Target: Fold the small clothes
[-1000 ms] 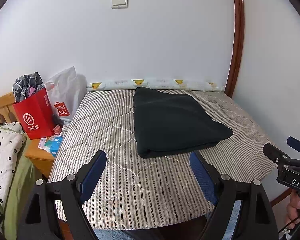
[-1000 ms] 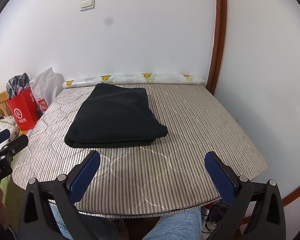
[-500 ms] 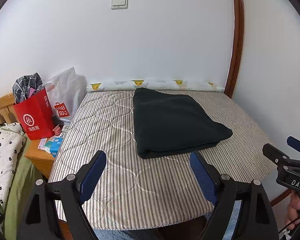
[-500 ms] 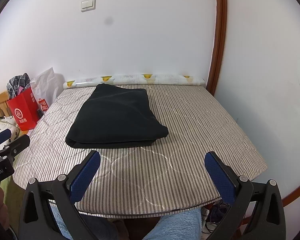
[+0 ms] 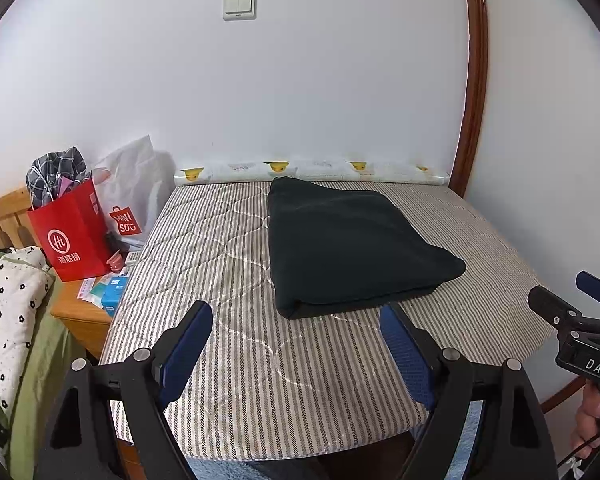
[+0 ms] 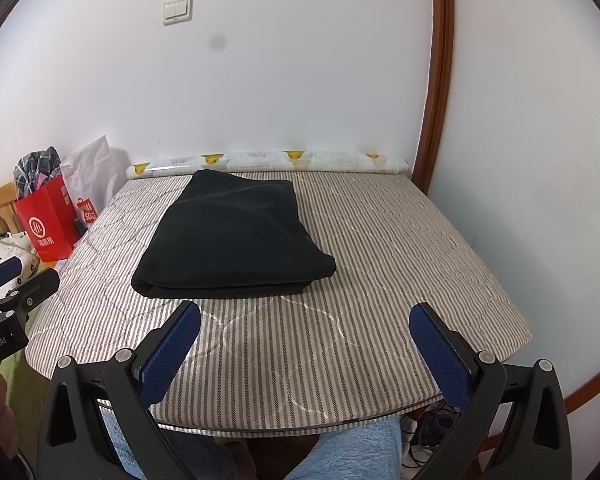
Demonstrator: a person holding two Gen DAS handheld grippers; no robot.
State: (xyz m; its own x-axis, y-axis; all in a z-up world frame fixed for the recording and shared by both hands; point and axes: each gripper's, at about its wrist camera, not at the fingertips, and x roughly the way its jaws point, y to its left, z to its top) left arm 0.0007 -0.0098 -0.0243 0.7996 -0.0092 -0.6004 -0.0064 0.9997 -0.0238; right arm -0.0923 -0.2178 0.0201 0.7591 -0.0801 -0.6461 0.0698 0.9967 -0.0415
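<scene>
Lying folded on the striped pad (image 5: 236,364) toward its far left part: the dark cloth (image 5: 348,248), a flat rectangle with its thick fold edge facing the cameras and its far end close to the duck-print roll (image 5: 312,170) along the wall. Hovering above the near rim, both tools clear of the cloth. Left gripper (image 5: 296,334): released, jaws spread wide, nothing between the blue pads, right pad tip just short of the cloth's near edge in the left view. Right gripper (image 6: 306,332): also spread and empty, over bare stripes to the right of the cloth. Nothing lying between either gripper and the cloth.

Crowding the left side, off the pad: red bag (image 5: 74,236) stuffed with checked fabric, white bag (image 5: 134,196) behind it, small boxes and papers on a wooden stand (image 5: 80,312), a spotted white cushion (image 5: 8,300) over green fabric. Wooden headboard slats behind the red bag. Light switch (image 5: 239,6) high on the wall; brown door trim (image 5: 476,80) at the right corner. Below the near rim, pale blue fuzzy fabric (image 6: 352,452), possibly covering the person's knees. Part of a hand (image 5: 590,416) gripping the right tool at the left view's edge.
</scene>
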